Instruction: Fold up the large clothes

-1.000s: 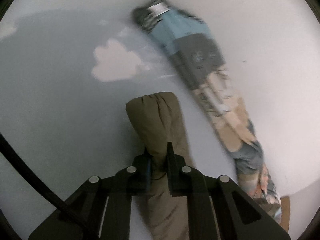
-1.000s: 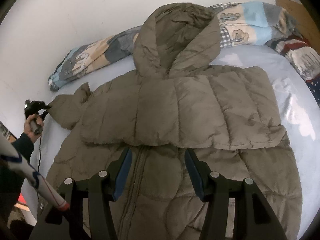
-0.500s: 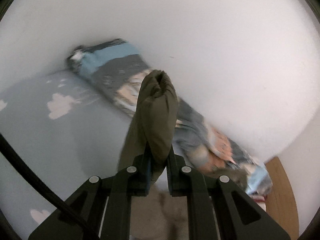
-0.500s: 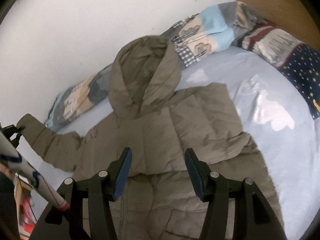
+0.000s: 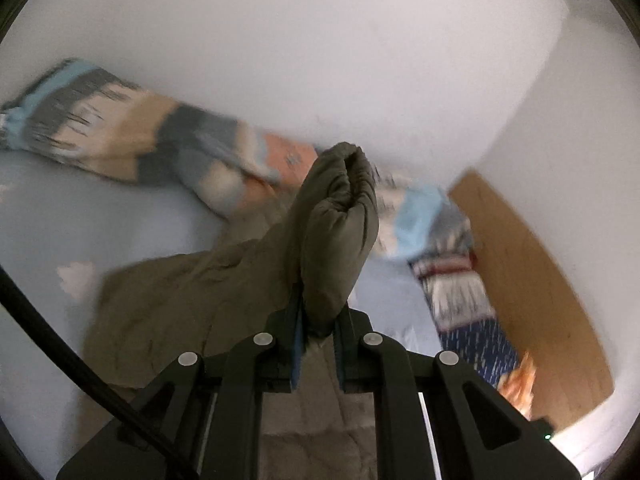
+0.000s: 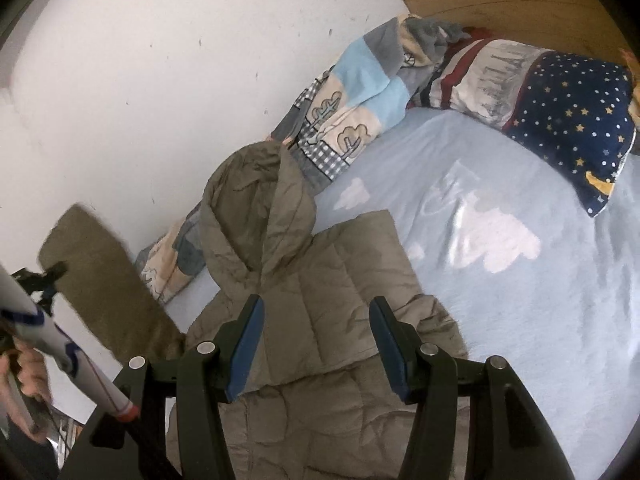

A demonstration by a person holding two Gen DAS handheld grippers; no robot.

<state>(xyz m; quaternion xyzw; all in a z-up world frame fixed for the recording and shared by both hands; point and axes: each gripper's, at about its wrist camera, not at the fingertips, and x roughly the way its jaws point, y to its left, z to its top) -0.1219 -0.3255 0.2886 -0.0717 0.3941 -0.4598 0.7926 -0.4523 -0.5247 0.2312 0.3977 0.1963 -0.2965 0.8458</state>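
An olive puffer jacket [image 6: 320,300] with a hood [image 6: 256,196] lies on the light blue bed sheet [image 6: 500,320]. One sleeve lies folded across its chest. My left gripper [image 5: 318,320] is shut on the cuff of the other sleeve [image 5: 340,232] and holds it up above the bed. In the right wrist view that raised sleeve [image 6: 100,276] hangs at the left, pinched in the left gripper [image 6: 44,276]. My right gripper [image 6: 316,320] hovers open over the jacket's chest with nothing between its fingers.
A rolled patchwork quilt [image 6: 352,108] lies along the white wall [image 6: 160,60]. A starry pillow [image 6: 568,112] rests by the wooden headboard [image 6: 520,4]. The person's hand [image 6: 28,376] and sleeve are at the lower left.
The left gripper has lifted the sleeve cuff off the bed and swung it up and toward the jacket's body. The right gripper has shifted and rolled, staying open above the jacket.
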